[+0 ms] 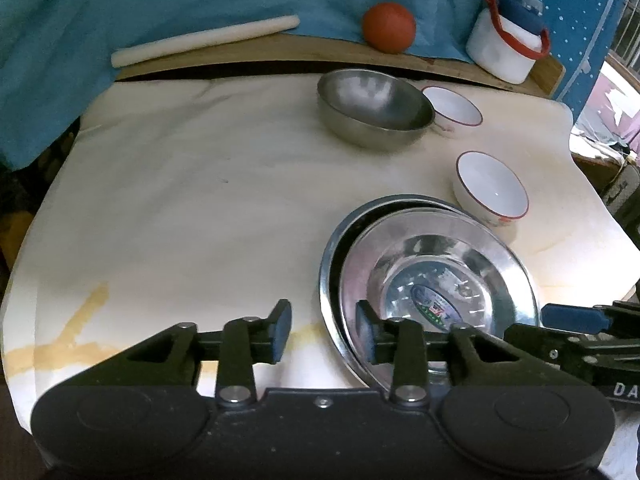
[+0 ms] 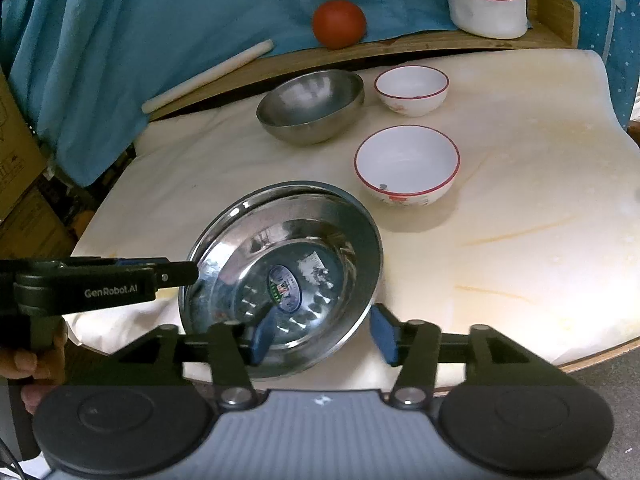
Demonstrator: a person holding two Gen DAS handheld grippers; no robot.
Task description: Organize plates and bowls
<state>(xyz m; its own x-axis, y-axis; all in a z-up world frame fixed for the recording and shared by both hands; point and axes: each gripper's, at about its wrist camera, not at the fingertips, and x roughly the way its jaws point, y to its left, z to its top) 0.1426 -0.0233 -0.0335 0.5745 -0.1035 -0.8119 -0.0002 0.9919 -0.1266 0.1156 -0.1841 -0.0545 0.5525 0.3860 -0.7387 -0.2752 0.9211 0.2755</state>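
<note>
My left gripper [image 1: 323,330] is spread wide, its two blue pads straddling the near-left rim of the stacked steel plates [image 1: 434,280]: one pad sits outside over the cloth, the other [image 1: 365,322] lies over the inner slope, and neither visibly presses the metal. My right gripper [image 2: 322,330] is likewise parted, one blue pad [image 2: 264,330] down inside the top plate and the other just outside the near-right rim, so the rim runs between my fingers without being pinched. In the right wrist view, my left gripper reaches in from the left edge with its tip at the plates' far-left rim. The top plate [image 2: 288,272] has a round sticker in its well and sits slightly off-centre in a larger plate beneath, whose dark edge shows at the back and left. Just beyond the plates stands a white bowl with a red rim [image 2: 407,162], upright and apart from them. Farther back, a steel bowl [image 2: 311,106] sits beside a smaller red-rimmed white bowl [image 2: 411,89]; whether they touch I cannot tell. All rest on a cream cloth [image 2: 500,208] over the table. Behind it, a wooden ledge [image 2: 400,46] carries a white rolling pin [image 2: 208,76], a red ball [image 2: 339,23] and a white container with red trim [image 2: 486,0] against blue fabric [image 2: 180,8].
</note>
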